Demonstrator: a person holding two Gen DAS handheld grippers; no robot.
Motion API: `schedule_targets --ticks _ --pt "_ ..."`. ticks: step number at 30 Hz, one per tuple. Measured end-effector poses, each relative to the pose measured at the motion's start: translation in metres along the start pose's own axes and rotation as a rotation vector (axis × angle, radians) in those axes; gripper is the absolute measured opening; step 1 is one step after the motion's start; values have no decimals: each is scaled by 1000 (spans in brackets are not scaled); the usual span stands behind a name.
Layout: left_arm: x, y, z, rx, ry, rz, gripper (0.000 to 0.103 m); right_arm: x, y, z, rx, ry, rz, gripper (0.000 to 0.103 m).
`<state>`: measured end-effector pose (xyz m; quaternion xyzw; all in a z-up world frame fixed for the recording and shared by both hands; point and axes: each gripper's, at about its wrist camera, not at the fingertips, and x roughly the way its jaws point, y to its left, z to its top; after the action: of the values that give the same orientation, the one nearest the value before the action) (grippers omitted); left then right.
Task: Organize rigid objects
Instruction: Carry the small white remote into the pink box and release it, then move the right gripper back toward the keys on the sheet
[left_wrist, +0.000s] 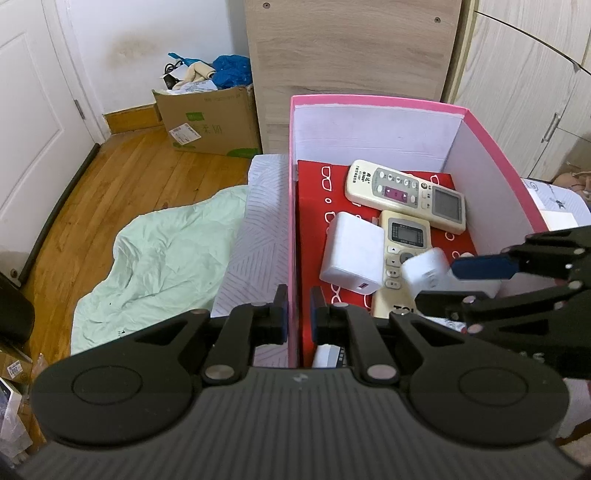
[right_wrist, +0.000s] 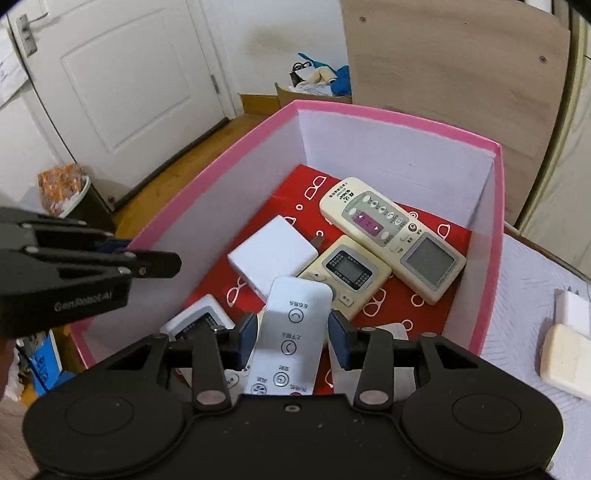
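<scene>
Standing open-topped on a pale patterned sheet (right_wrist: 524, 295), the pink box (right_wrist: 369, 118) has a wooden panel (right_wrist: 461, 74) close behind its far wall, while the side toward the white door (right_wrist: 122, 74) gives onto bare wooden floor. The left gripper (left_wrist: 300, 310) straddles the box's left wall, one finger outside and one inside, closed tight on the thin pink edge. Inside, on a red liner (right_wrist: 295, 192), a long cream remote (right_wrist: 391, 236) lies slantwise near the far right corner, its lower end overlapping a shorter cream remote (right_wrist: 347, 273). A white charger block (right_wrist: 271, 251) rests just left of that one. A further remote (right_wrist: 199, 317) shows partly at the near left, so the clearest floor is the strip along the far wall and the near right corner. The right gripper (right_wrist: 293, 338) points down into the box from the near side, and the slim white remote (right_wrist: 295, 332) runs lengthwise between its fingers. Both blue pads (right_wrist: 338, 336) lie against its long edges in a grip, and its far end pokes out over the shorter cream remote. Outside the right wall, a white plug (right_wrist: 572, 306) and a cream block (right_wrist: 565, 358) lie together on the sheet.
</scene>
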<state>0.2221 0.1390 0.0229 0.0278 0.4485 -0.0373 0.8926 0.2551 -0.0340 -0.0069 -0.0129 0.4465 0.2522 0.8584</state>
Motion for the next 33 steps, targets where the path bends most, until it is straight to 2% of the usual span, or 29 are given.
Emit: schedule_targets --ticks 6,11,13,16,19,24,27,33 --pt "1 -2 0 2 1 3 9 -60 -7 -2 -7 -169 35 57" --pt "1 0 2 -18 12 -12 9 -109 -25 -21 -25 -262 -1 58" --pt "-1 1 2 -23 13 -17 9 -124 -33 -28 -26 -275 -23 61" --pt "-1 1 2 -25 12 -13 9 -141 -53 -37 4 -248 -19 62" --pt "-1 -1 2 -17 11 -4 9 -145 -77 -50 63 -185 -17 62" --pt "1 -1 3 -24 17 -7 9 -129 -120 -76 171 -71 -75 62" --pt "1 -1 4 -16 14 -3 9 -115 -139 -89 208 -31 -85 62" --pt "1 -1 4 -16 14 -4 9 -91 -152 -104 226 26 -9 53"
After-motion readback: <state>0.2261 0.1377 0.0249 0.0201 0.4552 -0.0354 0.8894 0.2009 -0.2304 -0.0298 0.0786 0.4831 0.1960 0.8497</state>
